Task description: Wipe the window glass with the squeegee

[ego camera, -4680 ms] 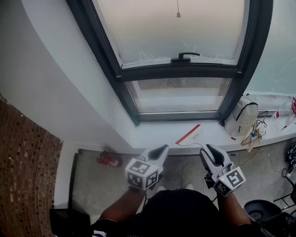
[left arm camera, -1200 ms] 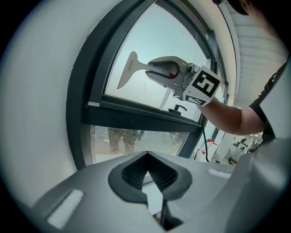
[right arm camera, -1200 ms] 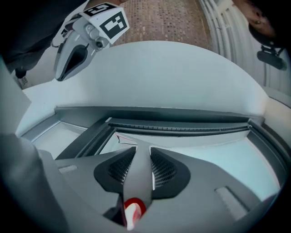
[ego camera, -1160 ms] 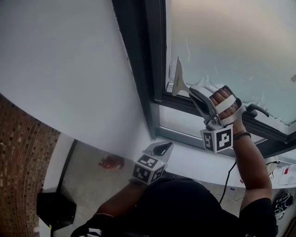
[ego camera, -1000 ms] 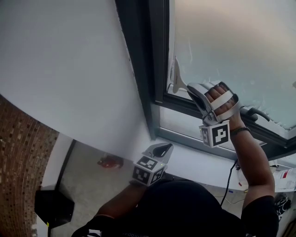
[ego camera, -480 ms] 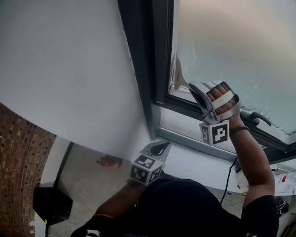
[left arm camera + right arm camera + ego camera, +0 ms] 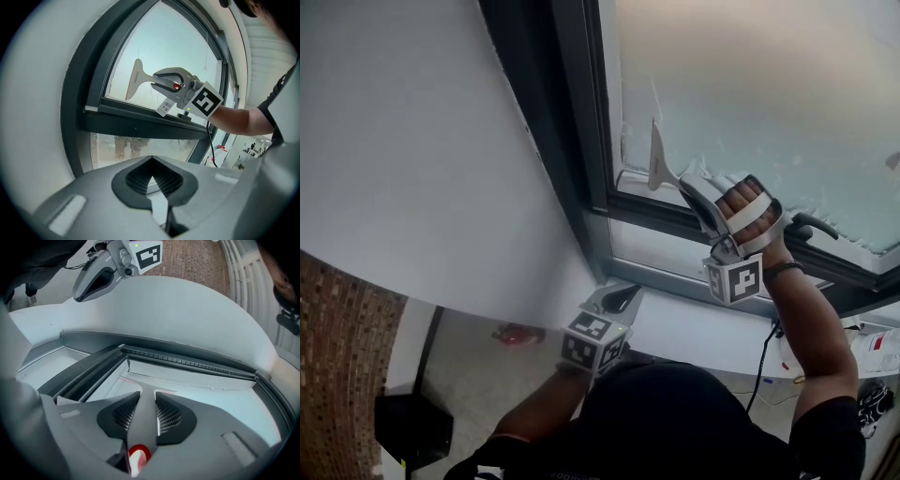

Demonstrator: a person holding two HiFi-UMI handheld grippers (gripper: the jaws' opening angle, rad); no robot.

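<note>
White T-shaped plastic squeegee (image 7: 656, 159): blade on frosted window glass (image 7: 769, 84), at the pane's lower left corner, just right of dark metal frame upright (image 7: 572, 141); handle between right gripper (image 7: 686, 186) jaws. Black window handle (image 7: 814, 225) right of that gripper, on dark metal crossbar (image 7: 647, 208). Left gripper (image 7: 622, 297) lower, before white sill (image 7: 694, 328), well apart.

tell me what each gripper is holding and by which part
The right gripper is shut on the squeegee, gripping its handle, with the blade at the window glass. The left gripper is shut and holds nothing.
</note>
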